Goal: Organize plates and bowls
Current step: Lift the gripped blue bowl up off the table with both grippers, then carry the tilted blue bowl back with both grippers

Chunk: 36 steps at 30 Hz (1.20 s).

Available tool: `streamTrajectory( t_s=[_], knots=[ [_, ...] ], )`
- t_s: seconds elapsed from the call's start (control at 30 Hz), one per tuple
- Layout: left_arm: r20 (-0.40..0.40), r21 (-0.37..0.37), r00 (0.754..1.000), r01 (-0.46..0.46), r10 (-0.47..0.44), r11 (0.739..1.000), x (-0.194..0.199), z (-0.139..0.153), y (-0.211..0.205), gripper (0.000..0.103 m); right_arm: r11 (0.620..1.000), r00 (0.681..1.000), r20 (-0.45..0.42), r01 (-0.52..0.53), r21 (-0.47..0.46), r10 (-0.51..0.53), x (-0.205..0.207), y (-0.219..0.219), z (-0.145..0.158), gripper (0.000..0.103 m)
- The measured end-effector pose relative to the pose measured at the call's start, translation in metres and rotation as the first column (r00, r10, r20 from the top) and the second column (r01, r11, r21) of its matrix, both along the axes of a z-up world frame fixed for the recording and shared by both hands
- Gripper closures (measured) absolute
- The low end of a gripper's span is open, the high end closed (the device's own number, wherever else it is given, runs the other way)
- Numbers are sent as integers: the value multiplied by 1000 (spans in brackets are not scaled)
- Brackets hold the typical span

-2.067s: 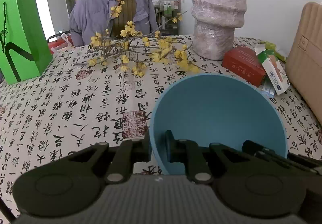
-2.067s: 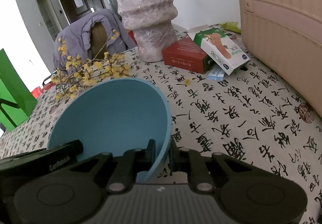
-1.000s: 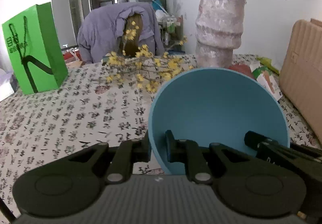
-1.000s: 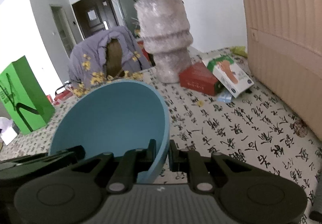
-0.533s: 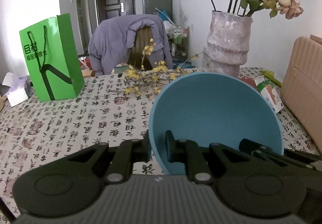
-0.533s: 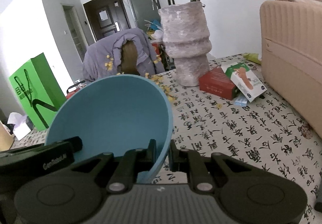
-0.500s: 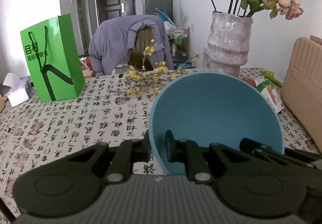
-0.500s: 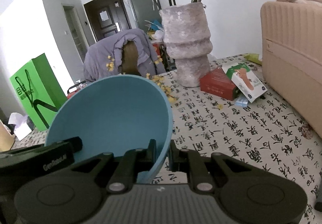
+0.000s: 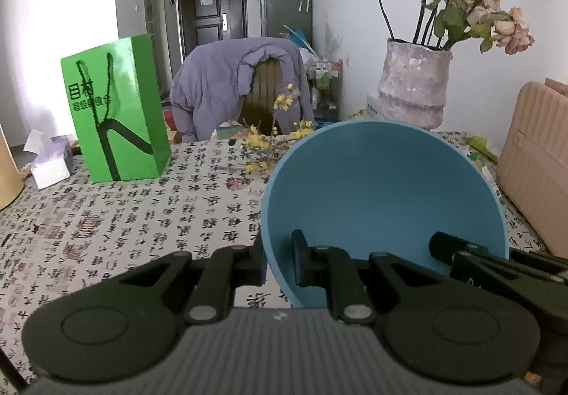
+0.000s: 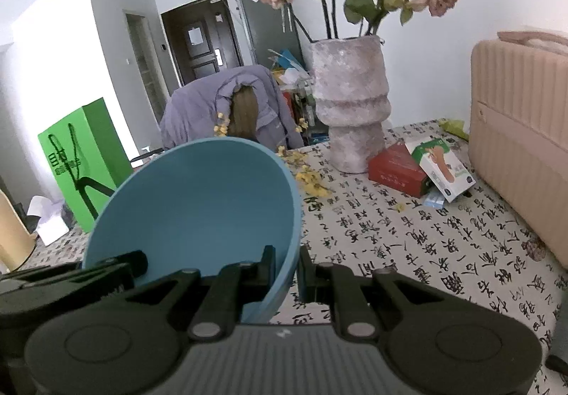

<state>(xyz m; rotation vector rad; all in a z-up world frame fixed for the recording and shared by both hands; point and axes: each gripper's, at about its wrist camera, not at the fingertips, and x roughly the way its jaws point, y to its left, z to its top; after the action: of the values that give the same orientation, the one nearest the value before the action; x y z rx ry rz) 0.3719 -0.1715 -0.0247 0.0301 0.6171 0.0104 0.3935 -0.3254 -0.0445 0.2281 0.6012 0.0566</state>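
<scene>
Since the blue bowl (image 9: 383,192) is pinched only at its rim, by the left hand-held gripper (image 9: 278,262) on one side and the right hand-held gripper (image 10: 287,270) on the other, and is carried tilted above the desk (image 9: 149,228), it could easily be twisted loose if the grips get pulled unevenly.

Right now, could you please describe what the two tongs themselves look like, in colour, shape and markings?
The left tongs and right tongs match: matte black plastic, two narrow flat fingers on linked bars with silver pivot pins. Behind sit two round black discs and a ribbed grey body with a small white mark. Pale lettering runs along the left tongs' side in the right wrist view, too blurred to read. No cables, hands or sleeves show.
</scene>
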Motion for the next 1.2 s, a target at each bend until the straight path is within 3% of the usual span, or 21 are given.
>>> streamTrajectory(
  t_s=[1.2],
  knots=[
    [77, -26, 994, -74, 75, 997, -79, 29, 76, 89, 995, 993, 65, -92, -35, 94, -63, 75, 35, 91]
  ],
)
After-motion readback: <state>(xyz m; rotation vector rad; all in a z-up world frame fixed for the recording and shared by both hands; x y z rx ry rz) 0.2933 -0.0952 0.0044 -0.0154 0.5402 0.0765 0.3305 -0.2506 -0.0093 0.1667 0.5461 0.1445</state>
